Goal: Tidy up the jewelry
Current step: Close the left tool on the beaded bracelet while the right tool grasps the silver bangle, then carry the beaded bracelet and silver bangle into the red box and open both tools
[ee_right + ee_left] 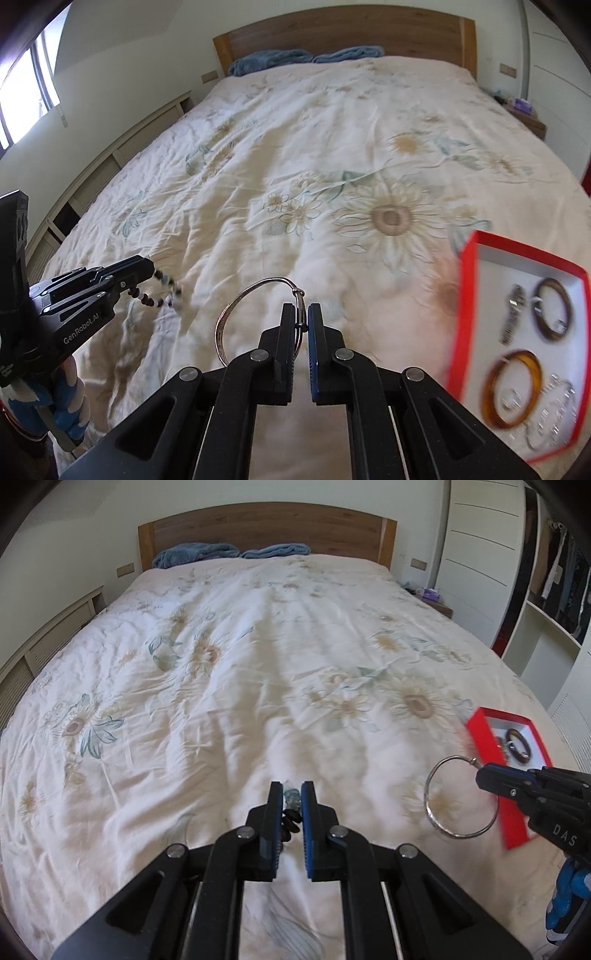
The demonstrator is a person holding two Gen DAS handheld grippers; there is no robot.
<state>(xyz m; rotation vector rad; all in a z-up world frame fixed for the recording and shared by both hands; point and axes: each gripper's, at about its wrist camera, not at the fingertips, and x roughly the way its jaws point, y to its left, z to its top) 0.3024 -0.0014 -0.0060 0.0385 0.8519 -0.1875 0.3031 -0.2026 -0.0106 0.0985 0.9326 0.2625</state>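
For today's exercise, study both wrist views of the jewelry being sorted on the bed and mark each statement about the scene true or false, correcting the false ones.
1. The right gripper holds a silver bangle. True.
2. The left gripper is empty. False: its fingers are shut on a beaded bracelet.
3. The red box lies open on the bedspread. True.
4. The red box holds nothing. False: a dark brown bangle, an amber bangle and other pieces lie in it.
5. The red box is to the left of both grippers. False: it sits to their right.
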